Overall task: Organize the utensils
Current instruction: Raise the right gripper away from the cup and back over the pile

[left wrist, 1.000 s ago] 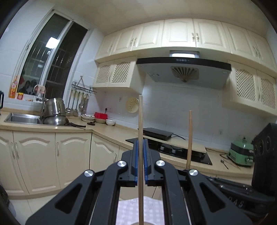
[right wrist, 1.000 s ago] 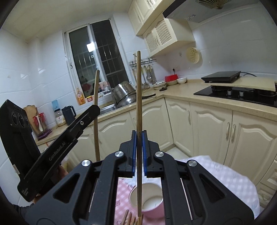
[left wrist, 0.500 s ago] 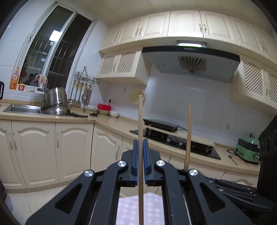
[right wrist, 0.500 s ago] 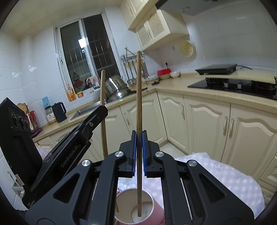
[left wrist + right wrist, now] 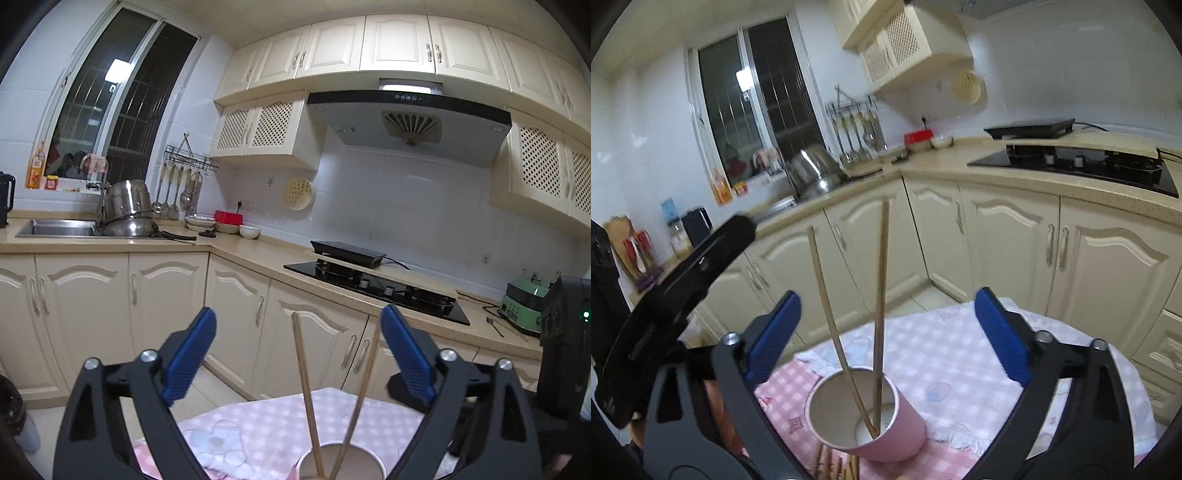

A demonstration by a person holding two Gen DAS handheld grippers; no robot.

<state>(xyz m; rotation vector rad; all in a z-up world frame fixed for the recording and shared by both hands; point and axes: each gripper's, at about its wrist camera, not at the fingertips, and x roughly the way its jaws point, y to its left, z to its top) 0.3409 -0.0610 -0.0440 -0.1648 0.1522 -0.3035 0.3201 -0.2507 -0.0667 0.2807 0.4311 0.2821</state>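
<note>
A pink paper cup stands on a pink checked cloth. Two wooden chopsticks lean in it, free of any grip: one tilts left, the other stands nearly upright. My right gripper is just above the cup. Its jaws are opening wide, and the sticks rise between the blue pads without touching them. In the left wrist view my left gripper is also opening. The same crossed chopsticks rise between its pads, and the cup's rim shows at the bottom edge.
Several loose chopsticks lie on the cloth in front of the cup. The left gripper's body and a hand are close on the left. Behind are cream cabinets, a sink with pots, a black hob and a green cooker.
Each gripper was shut on one upright chopstick. Both have let go and stand wide; both have sunk. The sticks have dropped into the cup and lean apart.
</note>
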